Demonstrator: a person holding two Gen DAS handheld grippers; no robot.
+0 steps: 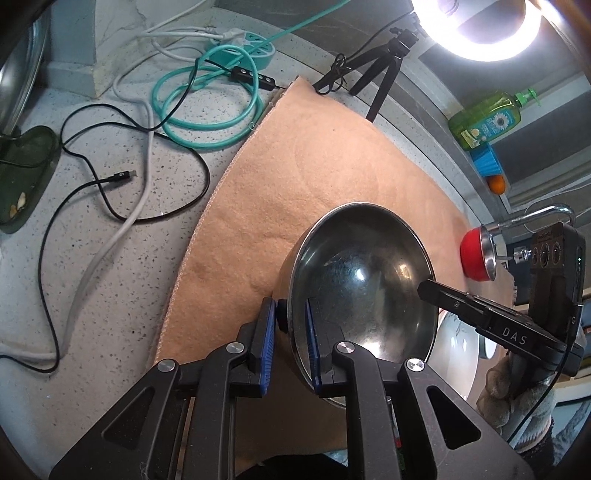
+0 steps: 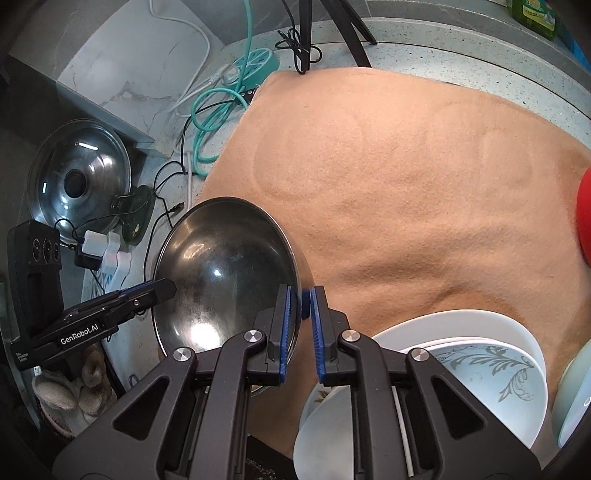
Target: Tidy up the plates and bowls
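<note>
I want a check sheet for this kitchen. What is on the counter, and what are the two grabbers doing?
Surface: speckled counter with a peach cloth laid on it.
Job's things: steel bowl, tilted above the cloth; white plates stacked lower right; red bowl.
Clutter: pot lid, soap bottle, small tripod, ring light.
Grippers: left gripper straddles the steel bowl's rim; right gripper straddles the opposite rim.
Cables: teal hose, black cable, white cable, power strip.
Surroundings: faucet.
</note>
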